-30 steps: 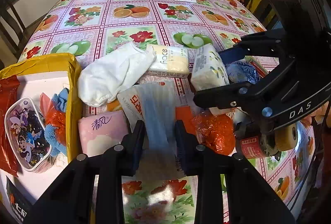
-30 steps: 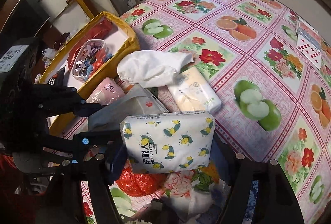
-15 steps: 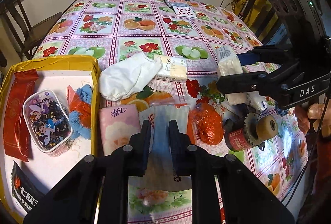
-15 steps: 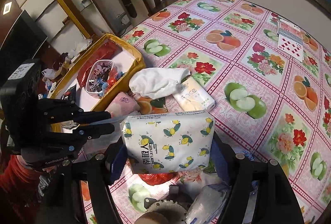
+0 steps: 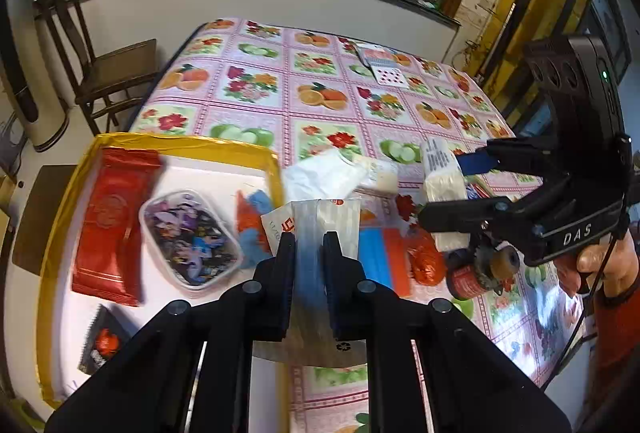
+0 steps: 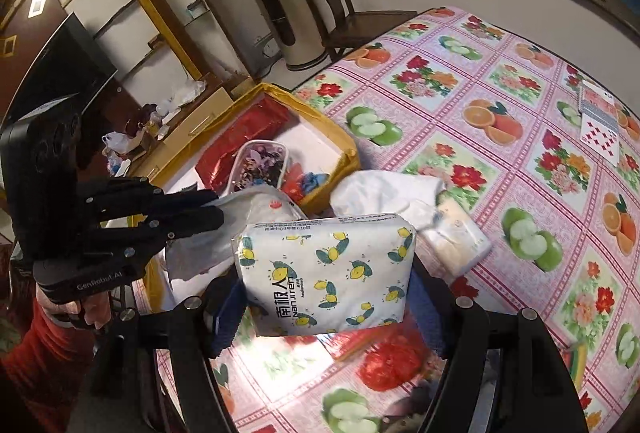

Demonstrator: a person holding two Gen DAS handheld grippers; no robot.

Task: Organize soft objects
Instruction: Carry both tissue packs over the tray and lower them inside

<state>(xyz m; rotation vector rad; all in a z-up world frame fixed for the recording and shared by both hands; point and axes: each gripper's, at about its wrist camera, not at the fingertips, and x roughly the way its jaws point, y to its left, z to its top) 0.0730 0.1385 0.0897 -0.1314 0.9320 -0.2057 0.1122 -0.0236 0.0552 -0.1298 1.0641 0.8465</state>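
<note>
My left gripper [image 5: 309,237] is shut on a clear pack of blue face masks [image 5: 326,211], held in the air over the right rim of the yellow box [image 5: 184,143]. In the right wrist view the same mask pack [image 6: 260,205] hangs from the left gripper [image 6: 219,210] beside the box [image 6: 344,145]. My right gripper [image 6: 328,301] is shut on a white lemon-print tissue pack [image 6: 328,265], lifted well above the table. The left wrist view shows that tissue pack [image 5: 440,169] edge-on in the right gripper [image 5: 446,189].
A white cloth [image 5: 320,177] and a small tissue pack [image 5: 380,175] lie right of the box. Inside the box are a red pouch [image 5: 112,217] and a cartoon-print container [image 5: 188,237]. A red bag [image 5: 426,261], a tape roll [image 5: 480,269], playing cards [image 5: 384,69] and a chair [image 5: 116,69] also show.
Both grippers have risen well above the table with their packs. The left one has carried the mask pack off the pile and leftward to the box's rim.
</note>
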